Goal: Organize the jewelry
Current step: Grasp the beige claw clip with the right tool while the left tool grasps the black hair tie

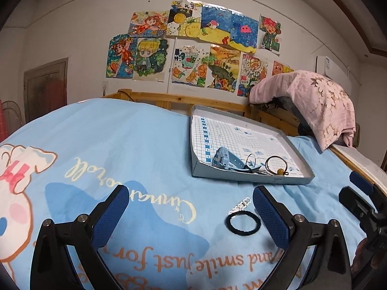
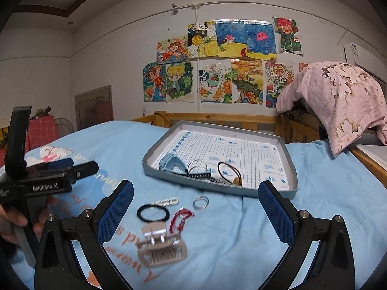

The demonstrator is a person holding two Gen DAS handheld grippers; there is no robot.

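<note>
A grey tray (image 1: 249, 178) (image 2: 217, 189) lies on the blue bedspread and holds a blue-grey hair claw (image 1: 223, 160) (image 2: 170, 163), a thin ring (image 2: 197, 165), a black comb clip (image 2: 200, 176) and a black hair tie with a yellow bead (image 1: 275, 165) (image 2: 229, 171). On the bedspread lie a black scrunchie (image 1: 243, 222) (image 2: 152, 212), a white chain (image 1: 240, 205) (image 2: 167, 202), two silver rings (image 2: 200, 202), a red cord (image 2: 181, 218) and a beige hair claw (image 2: 160, 246). My left gripper (image 1: 191, 215) is open just left of the scrunchie. My right gripper (image 2: 196, 210) is open above the loose pieces.
The left gripper's body (image 2: 43, 181), held by a hand (image 2: 14, 220), shows at the left of the right wrist view. A wooden bed rail (image 1: 169, 99) runs behind the tray. A pink cloth (image 2: 338, 101) drapes over something at the right. Drawings cover the wall.
</note>
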